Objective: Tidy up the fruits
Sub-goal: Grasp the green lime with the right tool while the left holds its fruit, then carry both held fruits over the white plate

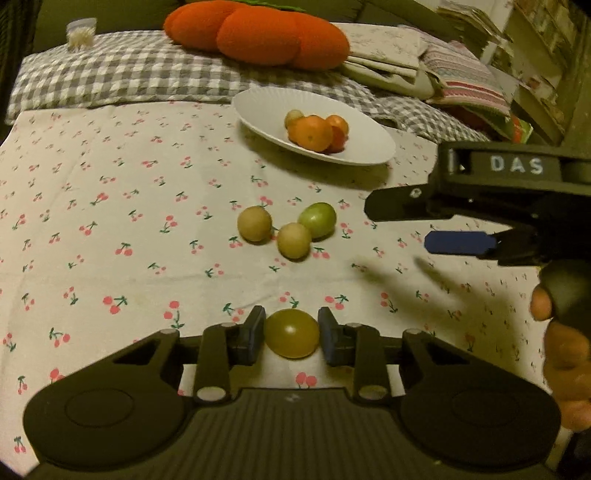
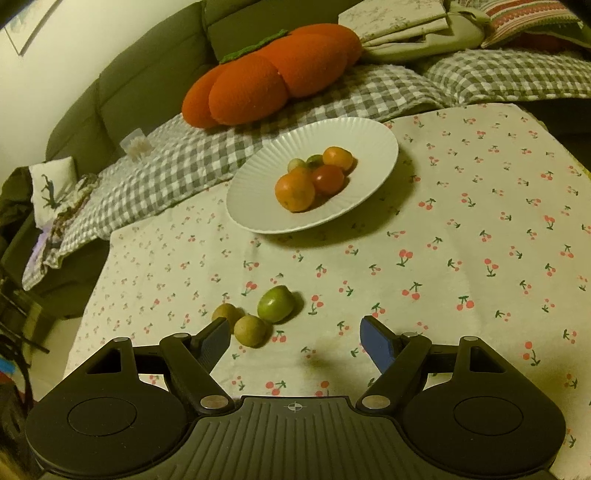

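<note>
My left gripper [image 1: 291, 334] is shut on a yellow-green fruit [image 1: 291, 333] just above the cherry-print cloth [image 1: 110, 206]. Ahead lie two tan fruits [image 1: 254, 223] [image 1: 294, 240] and a green fruit [image 1: 317, 219], close together. A white plate [image 1: 258, 107] behind them holds orange fruits [image 1: 310, 133] and a small pale one. My right gripper [image 2: 295, 341] is open and empty, hovering near the same three loose fruits: the green one [image 2: 276, 304] and the tan ones [image 2: 250, 329]. It also shows at the right of the left wrist view [image 1: 424, 225]. The plate [image 2: 354, 136] holds several fruits.
An orange plush cushion [image 1: 258, 33] lies on a grey checked blanket [image 1: 110, 77] behind the plate. Folded fabrics [image 1: 461, 74] are stacked at the back right. A small clear box [image 1: 81, 33] sits at the back left. The cloth's left edge [image 2: 92, 291] drops off.
</note>
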Motion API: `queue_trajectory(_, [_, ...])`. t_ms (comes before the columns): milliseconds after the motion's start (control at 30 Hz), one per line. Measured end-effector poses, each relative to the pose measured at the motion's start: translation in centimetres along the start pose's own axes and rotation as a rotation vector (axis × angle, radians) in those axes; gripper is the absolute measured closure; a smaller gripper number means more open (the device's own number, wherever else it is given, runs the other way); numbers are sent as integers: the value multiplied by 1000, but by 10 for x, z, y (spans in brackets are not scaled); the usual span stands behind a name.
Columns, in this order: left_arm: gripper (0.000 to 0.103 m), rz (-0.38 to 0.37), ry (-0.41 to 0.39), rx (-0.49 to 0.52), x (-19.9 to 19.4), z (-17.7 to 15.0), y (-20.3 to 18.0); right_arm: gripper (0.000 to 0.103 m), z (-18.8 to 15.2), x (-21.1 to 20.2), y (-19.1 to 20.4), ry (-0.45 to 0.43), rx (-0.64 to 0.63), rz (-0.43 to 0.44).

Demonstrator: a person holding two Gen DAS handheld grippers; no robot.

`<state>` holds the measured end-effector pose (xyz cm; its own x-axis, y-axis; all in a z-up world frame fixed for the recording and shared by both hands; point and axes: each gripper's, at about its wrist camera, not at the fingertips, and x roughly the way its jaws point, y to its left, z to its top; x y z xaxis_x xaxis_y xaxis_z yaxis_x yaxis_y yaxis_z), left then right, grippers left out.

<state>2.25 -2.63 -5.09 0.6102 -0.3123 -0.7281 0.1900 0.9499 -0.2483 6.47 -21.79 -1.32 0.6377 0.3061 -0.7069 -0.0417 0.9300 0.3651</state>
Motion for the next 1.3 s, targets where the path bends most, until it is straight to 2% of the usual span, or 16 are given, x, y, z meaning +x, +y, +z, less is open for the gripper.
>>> queue_trajectory(200, [74,23,-3,-31,-2,4,7,25,2,18,0,17,45,1])
queue_trajectory(400, [74,36,7,-70,-2,8,15,25,5,45,-5,45,185,8])
queue_trajectory(500, [74,38,9,-85,-4,10,19,26,6,54,-6,27,233,-1])
queue_trajectory(700, [74,27,20,-120,-5,12,23,48,6,63,6,-3,214,-23])
queue_trajectory(867, [74,27,15,-121,-7,13,24,73,4,69,15,-11,166,-39])
queue_trajectory(1000, [74,31,10,-126,-8,13,26,73,0,70,22,-31,121,-61])
queue_trajectory(1300, [74,29,0,-128,-11,15,25,73,3,61,23,-52,119,-47])
